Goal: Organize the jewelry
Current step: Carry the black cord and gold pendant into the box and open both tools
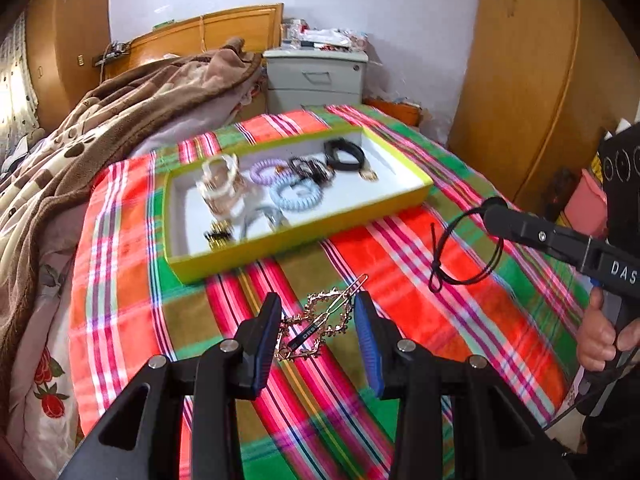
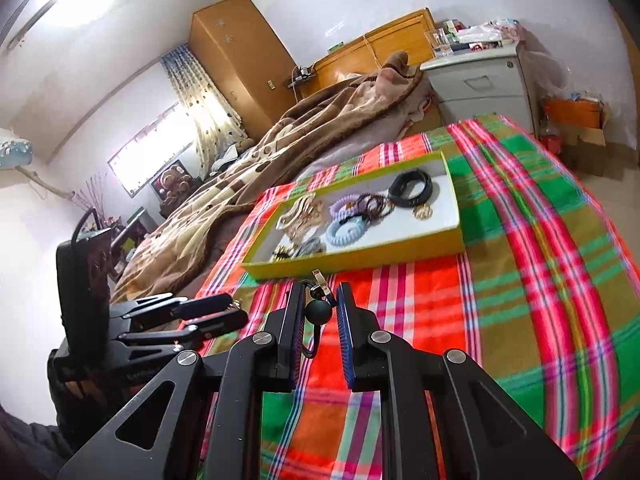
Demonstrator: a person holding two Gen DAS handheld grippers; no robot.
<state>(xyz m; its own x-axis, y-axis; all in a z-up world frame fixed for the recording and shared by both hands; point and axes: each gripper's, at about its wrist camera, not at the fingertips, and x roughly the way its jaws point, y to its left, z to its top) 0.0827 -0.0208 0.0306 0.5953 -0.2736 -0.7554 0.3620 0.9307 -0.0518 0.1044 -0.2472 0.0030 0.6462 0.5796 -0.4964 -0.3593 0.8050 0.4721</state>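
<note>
Gold hair clip [image 1: 320, 322] lies on the plaid cloth [image 1: 420, 248] between our left gripper [image 1: 316, 320]'s wide jaws, short of the yellow tray [image 1: 304, 236], while our right gripper [image 2: 318, 312] pinches a black cord necklace [image 1: 466, 250] whose dangling loop may snag.

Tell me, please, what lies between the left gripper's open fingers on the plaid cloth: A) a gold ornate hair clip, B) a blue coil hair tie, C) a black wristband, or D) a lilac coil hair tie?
A: the left gripper straddles the gold ornate hair clip on the plaid cloth, while the coil ties and the wristband lie in the yellow tray.
</note>
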